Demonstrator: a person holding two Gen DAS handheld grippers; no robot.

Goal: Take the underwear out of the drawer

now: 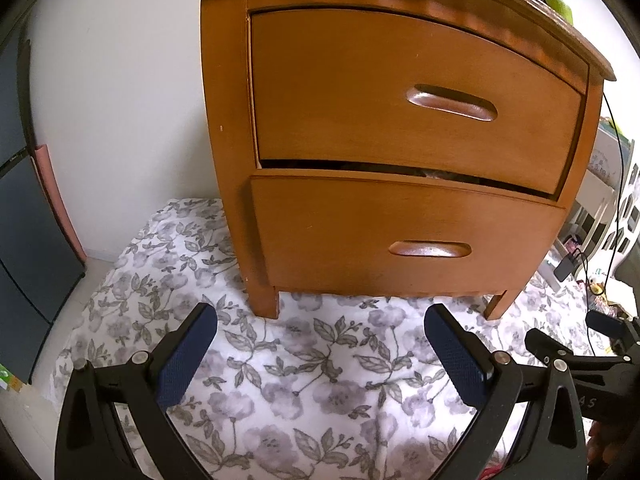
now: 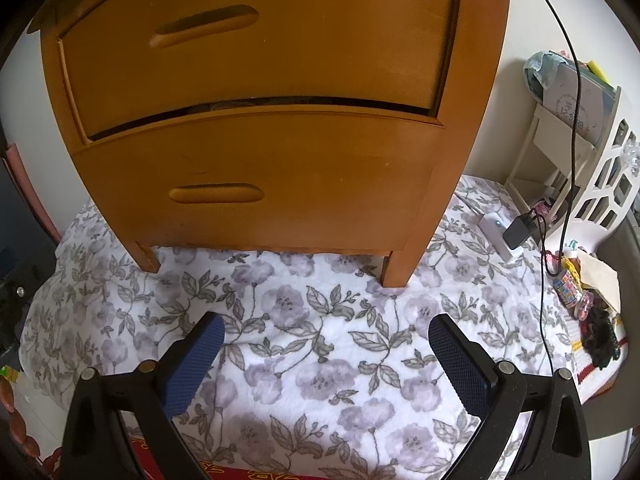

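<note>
Floral cloth under nightstand; both drawers shut, ahead of L gripper & R gripper, jaws apart.

Smooth, satin-sheened orange-brown wooden two-drawer nightstand, soft matt white cloth printed with grey flowers, matt black plastic gripper arms with dimpled blue rubbery finger pads, glossy black cable
</note>
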